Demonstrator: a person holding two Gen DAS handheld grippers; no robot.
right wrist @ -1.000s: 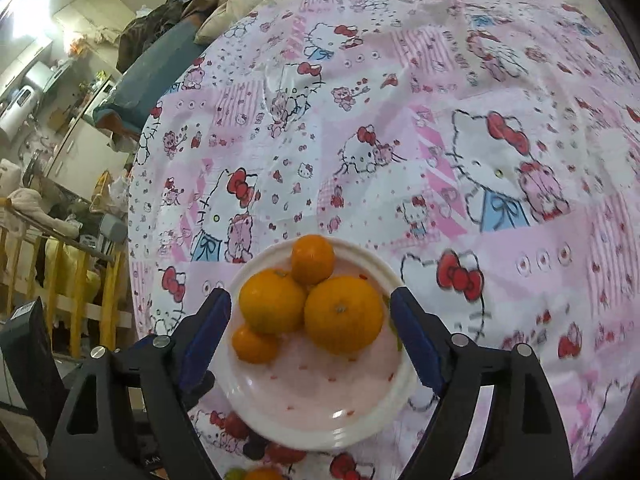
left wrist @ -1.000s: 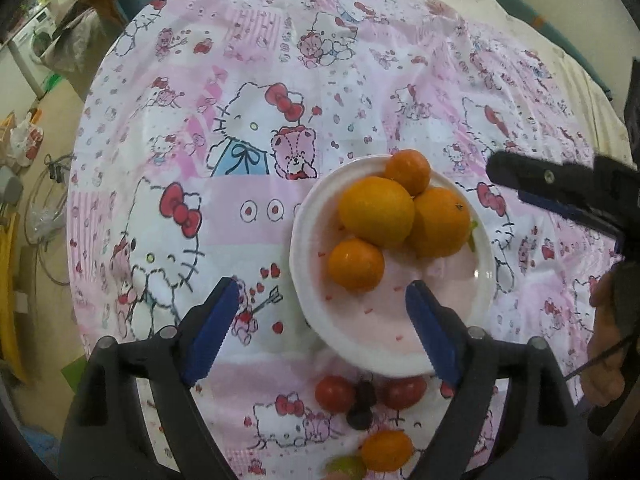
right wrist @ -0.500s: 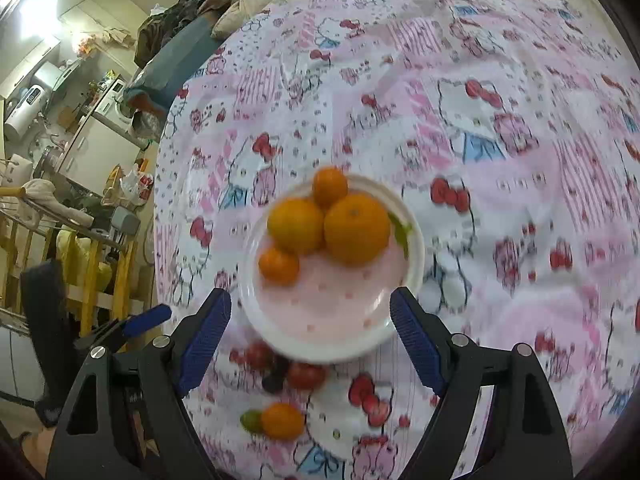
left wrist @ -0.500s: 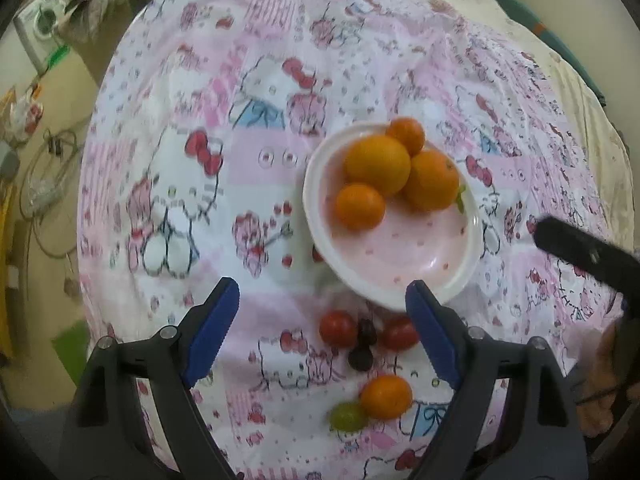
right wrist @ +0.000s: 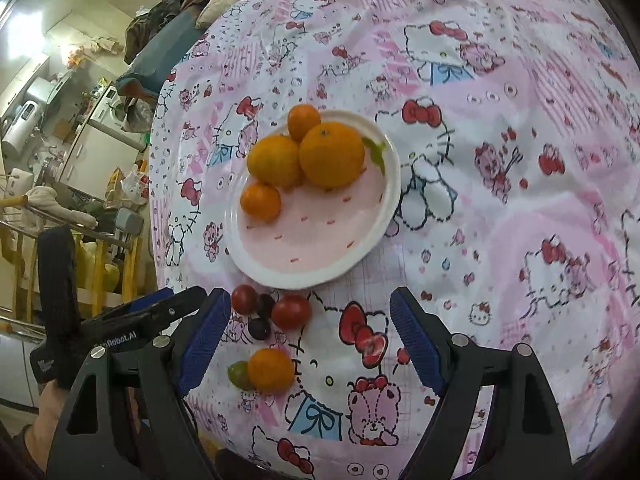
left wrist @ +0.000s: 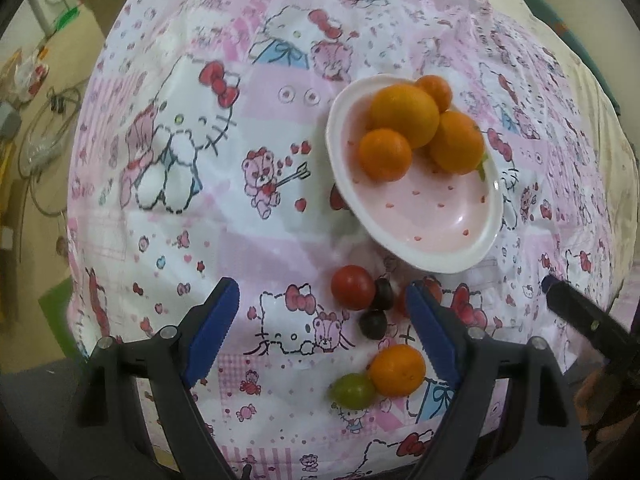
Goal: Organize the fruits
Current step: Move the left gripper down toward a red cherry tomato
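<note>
A glossy, shallow plate (left wrist: 416, 236), pale pink inside with tiny red marks and a thick white rim, is seen resting on a thin, slightly wrinkled cartoon-cat tablecloth (left wrist: 168, 152) in pink and white. Four round oranges (left wrist: 402, 115) with dimpled, matte skin are heaped at the plate's far side, touching one another; a green leaf motif (right wrist: 375, 151) is glimpsed at the rim beside them.

Just off the plate's near edge, loose fruit is scattered on the cloth: two smooth, shiny red tomatoes (left wrist: 353, 287), one half hidden behind a finger in the left view, with two small dark grapes (left wrist: 373, 323) pressed between them. A little nearer lies a single small orange (left wrist: 396, 370), and a green tomato (left wrist: 352, 390) is tucked against its side.

The left gripper (left wrist: 322, 328) is held above the cloth with its ribbed blue pads well apart and nothing between them. The right gripper (right wrist: 310, 334) is likewise spread wide and empty, the loose fruit being framed just inside its left finger. Black, angular plastic arms carry both sets of pads.
</note>
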